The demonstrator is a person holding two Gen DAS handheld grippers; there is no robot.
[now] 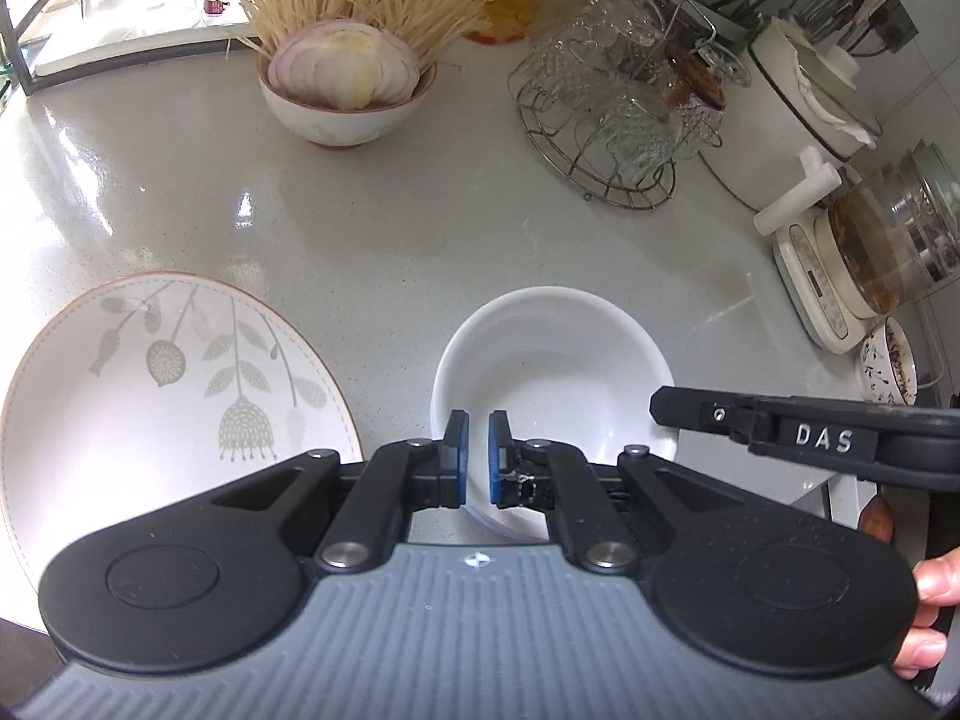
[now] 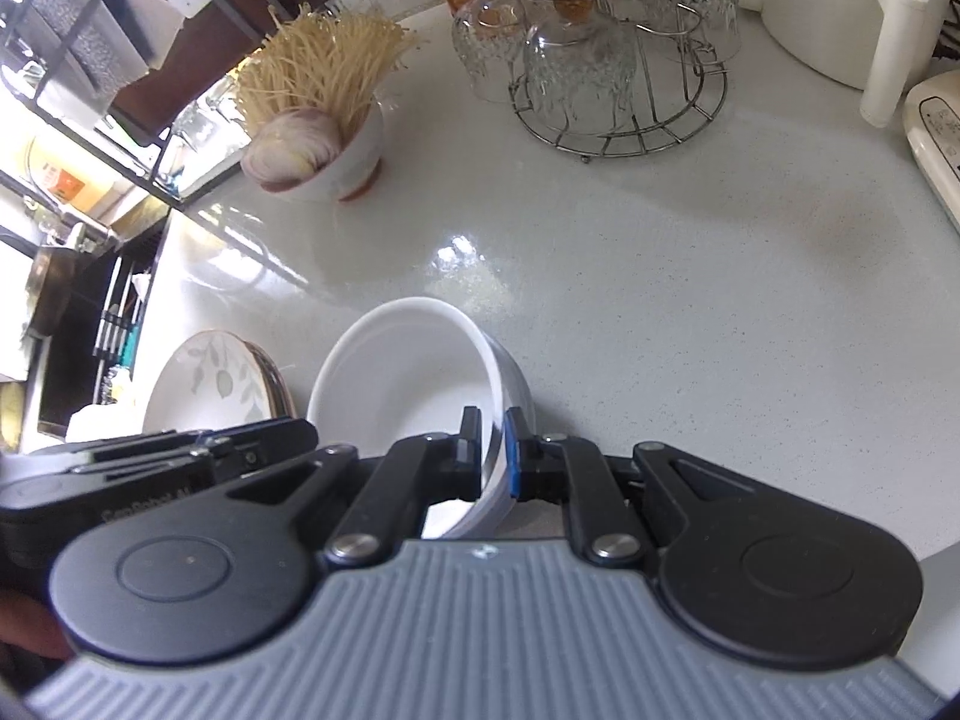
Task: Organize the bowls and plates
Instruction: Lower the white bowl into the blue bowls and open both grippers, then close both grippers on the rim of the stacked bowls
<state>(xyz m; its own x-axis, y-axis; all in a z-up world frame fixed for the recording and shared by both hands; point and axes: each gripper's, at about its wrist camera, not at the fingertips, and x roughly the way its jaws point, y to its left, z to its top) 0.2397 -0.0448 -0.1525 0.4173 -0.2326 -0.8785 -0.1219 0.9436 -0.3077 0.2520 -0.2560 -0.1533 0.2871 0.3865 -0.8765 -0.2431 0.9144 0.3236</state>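
- The white bowl serves as the landmark: it is on or just over the pale speckled countertop, with both grippers at its near side.
- The left wrist view alone looks straight into the bowl's empty white interior. The left gripper has its blue pads clenched together with only a slit between them, at the bowl's near-left rim, and whether that rim is pinched there cannot be told.
- The same view shows the right gripper from the side, a black arm lettered DAS reaching to the bowl's right rim, and fingers of a hand at the lower right edge.
- The right wrist view alone shows the grip: the right gripper is grasping the bowl's wall, one pad inside and one outside the rim, and the bowl sits tilted toward the left.
- A leaf-patterned plate lies just left of the bowl. The right wrist view shows it near the counter's left edge, seemingly atop another plate.
- Beyond the bowl, well apart, stands a small bowl of sliced red onion and dry noodles.
- Beyond and right of the bowl is a wire rack of upturned glasses, with a white pot and a glass kettle on a white base farther right.
- Only the right wrist view shows a dark-framed shelf unit left of the counter.
- Only the left wrist view shows a small patterned bowl at the far right.
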